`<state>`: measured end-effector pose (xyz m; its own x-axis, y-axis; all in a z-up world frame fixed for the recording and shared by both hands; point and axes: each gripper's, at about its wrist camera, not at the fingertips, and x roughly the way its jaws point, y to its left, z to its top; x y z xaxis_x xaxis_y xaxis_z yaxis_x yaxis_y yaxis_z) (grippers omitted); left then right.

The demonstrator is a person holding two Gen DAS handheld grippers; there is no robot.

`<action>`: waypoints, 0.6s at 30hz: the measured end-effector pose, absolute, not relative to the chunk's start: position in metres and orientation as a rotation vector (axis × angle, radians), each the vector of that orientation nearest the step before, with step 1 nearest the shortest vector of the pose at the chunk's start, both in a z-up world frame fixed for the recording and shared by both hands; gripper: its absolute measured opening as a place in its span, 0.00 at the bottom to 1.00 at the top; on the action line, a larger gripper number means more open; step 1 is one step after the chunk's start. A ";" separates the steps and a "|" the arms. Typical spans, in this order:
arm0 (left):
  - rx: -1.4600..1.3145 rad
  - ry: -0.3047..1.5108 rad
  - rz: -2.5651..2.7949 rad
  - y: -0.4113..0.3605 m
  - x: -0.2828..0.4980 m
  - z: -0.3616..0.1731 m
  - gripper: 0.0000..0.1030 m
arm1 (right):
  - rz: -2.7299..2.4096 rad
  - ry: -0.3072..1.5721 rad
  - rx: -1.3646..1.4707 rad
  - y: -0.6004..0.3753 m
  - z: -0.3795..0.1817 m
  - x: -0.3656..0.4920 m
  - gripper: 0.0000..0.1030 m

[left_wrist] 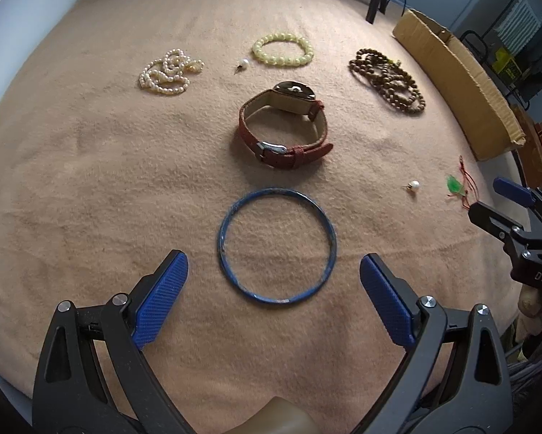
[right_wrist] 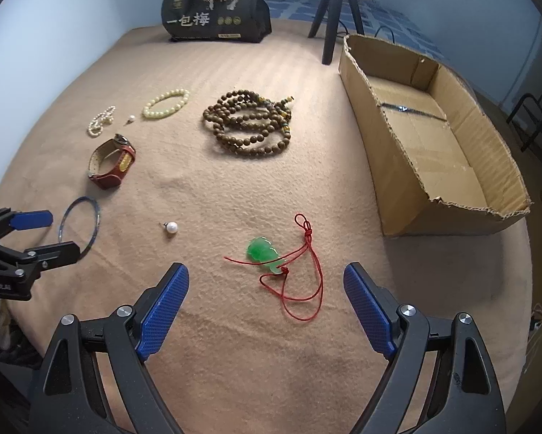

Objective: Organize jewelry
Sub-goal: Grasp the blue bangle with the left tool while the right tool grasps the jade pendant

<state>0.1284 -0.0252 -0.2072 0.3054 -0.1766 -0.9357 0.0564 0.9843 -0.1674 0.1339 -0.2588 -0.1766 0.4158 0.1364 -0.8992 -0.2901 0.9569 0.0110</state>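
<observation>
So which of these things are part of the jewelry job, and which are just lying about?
Job: bangle, watch, pearl strand, yellow bracelet, brown beads, jade pendant, two pearl earrings, probably the box.

Lying about: black bag, tripod.

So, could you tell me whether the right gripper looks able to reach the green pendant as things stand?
Probably yes: the right gripper is open and the green pendant lies on the blanket just ahead of its fingers, with only its own red cord nearby.
</observation>
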 end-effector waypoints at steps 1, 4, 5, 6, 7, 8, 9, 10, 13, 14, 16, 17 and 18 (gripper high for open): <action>-0.110 1.253 -0.149 -0.026 0.130 -0.209 0.95 | 0.270 1.117 -0.151 -0.259 -0.178 0.135 0.85; -0.097 1.264 -0.129 -0.029 0.133 -0.214 0.95 | 0.273 1.126 -0.151 -0.257 -0.182 0.137 0.85; -0.077 1.264 -0.120 -0.032 0.135 -0.216 0.95 | 0.275 1.126 -0.153 -0.256 -0.183 0.137 0.85; -0.045 1.260 -0.106 -0.034 0.136 -0.219 0.95 | 0.278 1.127 -0.156 -0.254 -0.184 0.138 0.85; -0.027 1.258 -0.095 -0.037 0.138 -0.221 0.95 | 0.281 1.129 -0.162 -0.252 -0.185 0.139 0.85; -0.014 1.255 -0.089 -0.039 0.138 -0.223 0.95 | 0.284 1.129 -0.166 -0.252 -0.186 0.139 0.85; 0.001 1.250 -0.083 -0.040 0.139 -0.224 0.95 | 0.286 1.130 -0.172 -0.250 -0.187 0.140 0.85; 0.019 1.245 -0.076 -0.041 0.140 -0.224 0.95 | 0.287 1.129 -0.179 -0.249 -0.187 0.141 0.85; 0.017 1.244 -0.069 -0.039 0.143 -0.225 0.95 | 0.287 1.133 -0.189 -0.248 -0.191 0.143 0.85; 0.009 1.244 -0.064 -0.037 0.143 -0.225 0.95 | 0.286 1.137 -0.190 -0.249 -0.192 0.144 0.85; -0.017 1.245 -0.059 -0.035 0.146 -0.225 0.95 | 0.291 1.150 -0.190 -0.250 -0.197 0.145 0.81; -0.027 1.245 -0.061 -0.033 0.147 -0.225 0.95 | 0.294 1.158 -0.190 -0.250 -0.199 0.146 0.77; -0.028 1.243 -0.062 -0.033 0.147 -0.225 0.95 | 0.298 1.167 -0.189 -0.250 -0.201 0.148 0.75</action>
